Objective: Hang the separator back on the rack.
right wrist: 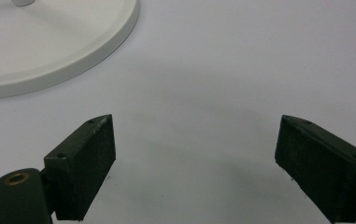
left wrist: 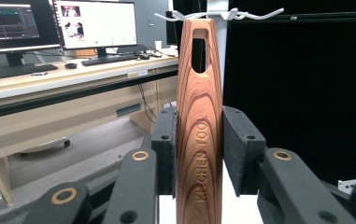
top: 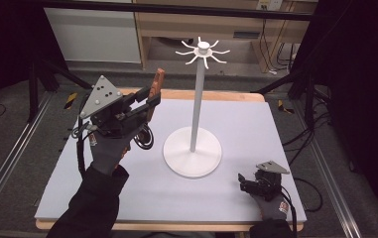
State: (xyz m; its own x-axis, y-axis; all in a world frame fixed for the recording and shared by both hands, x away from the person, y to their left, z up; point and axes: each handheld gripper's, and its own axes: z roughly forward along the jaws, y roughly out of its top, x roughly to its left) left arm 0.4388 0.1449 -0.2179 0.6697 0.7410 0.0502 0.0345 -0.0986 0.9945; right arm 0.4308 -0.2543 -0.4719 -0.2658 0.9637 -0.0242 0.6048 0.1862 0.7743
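A striped wooden kitchen tool handle (left wrist: 199,126), with a slot near its top, stands upright between the pads of my left gripper (left wrist: 199,149), which is shut on it. From above, that left gripper (top: 149,101) is raised over the table's left side with the wooden handle (top: 156,89) sticking up, left of the white hook stand (top: 199,99). The stand's hooked arms (left wrist: 217,15) show just behind the handle's top. My right gripper (top: 241,182) rests low at the table's front right, open, with nothing between its pads (right wrist: 84,163) over the bare mat.
The stand's round white base (top: 192,151) sits mid-table and reaches the upper left corner as a white base (right wrist: 59,42) in the right gripper view. A grey mat (top: 256,129) covers the table. Desks with monitors (left wrist: 96,23) lie beyond.
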